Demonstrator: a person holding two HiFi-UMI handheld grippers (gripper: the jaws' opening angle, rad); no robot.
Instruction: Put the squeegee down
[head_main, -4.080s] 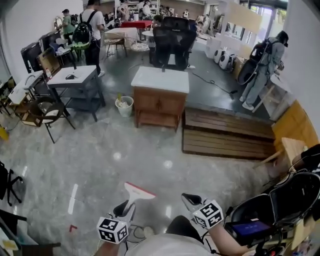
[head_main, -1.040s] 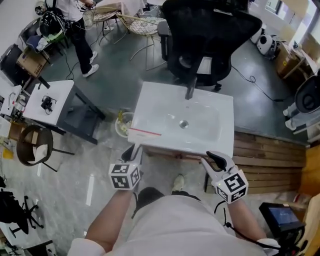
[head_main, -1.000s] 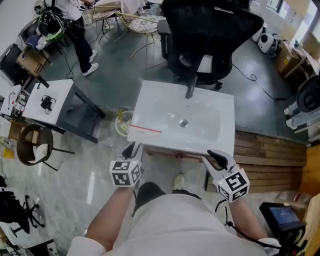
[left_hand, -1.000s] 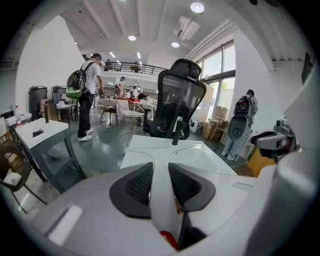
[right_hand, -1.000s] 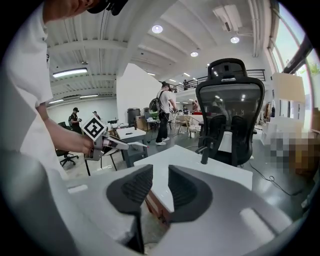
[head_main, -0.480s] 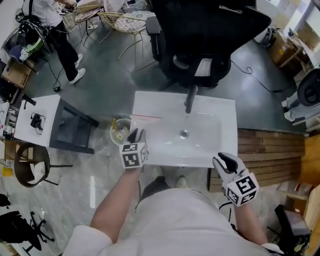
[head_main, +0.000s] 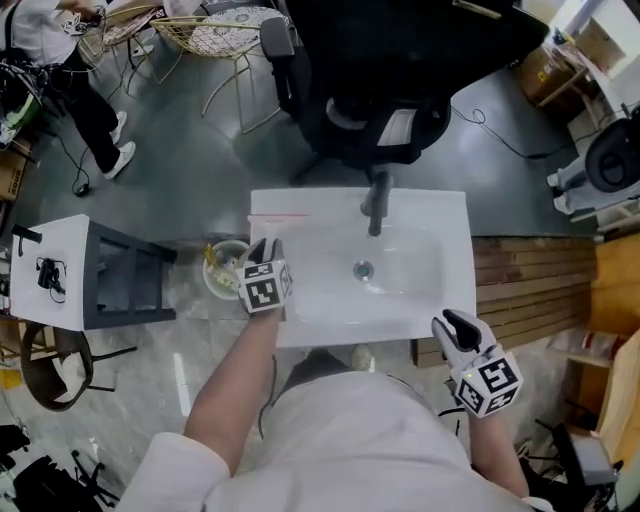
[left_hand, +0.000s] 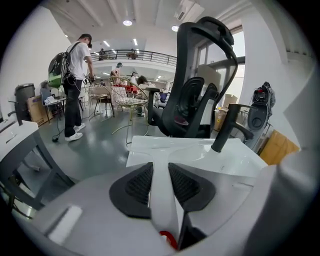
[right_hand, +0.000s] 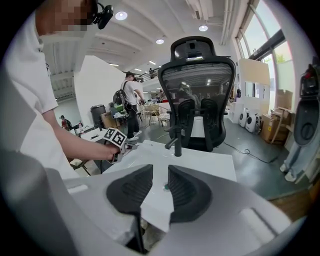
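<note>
Looking down into a big open workshop-type room: dull grey polished floor (head_main: 200, 150) further out, paler marbled tile (head_main: 150, 370) nearer the feet, wooden slat decking (head_main: 530, 280) off to the right. Dead centre, a rectangular white sink top (head_main: 420, 300), glossy and smooth, with a shallow rounded basin.

Counting up:
- one black faucet (head_main: 375, 205), a plain straight post at the back rim
- one small round drain (head_main: 362, 269)
- one black mesh-backed office chair (head_main: 380, 90) right behind the sink
- two gold wire chairs (head_main: 220, 38) up top
- one round white bucket (head_main: 222, 268) just beside the sink's left side
- one white table (head_main: 50, 270) further left
- one person (head_main: 95, 110) in white sneakers, top left
- two grippers, each with one marker cube (head_main: 264, 287)

Left gripper (head_main: 265, 248) clamped tight on the squeegee (head_main: 279, 215): ribbed black pads (left_hand: 137, 182) pinching the smooth white handle, T-shaped head with a thin red edge out over the sink's back-left corner. No telling whether touching the rim or just above it.

Right gripper (head_main: 455, 325) near the sink's front-right corner, pads a little apart and empty, only sink corner visible through the gap.
</note>
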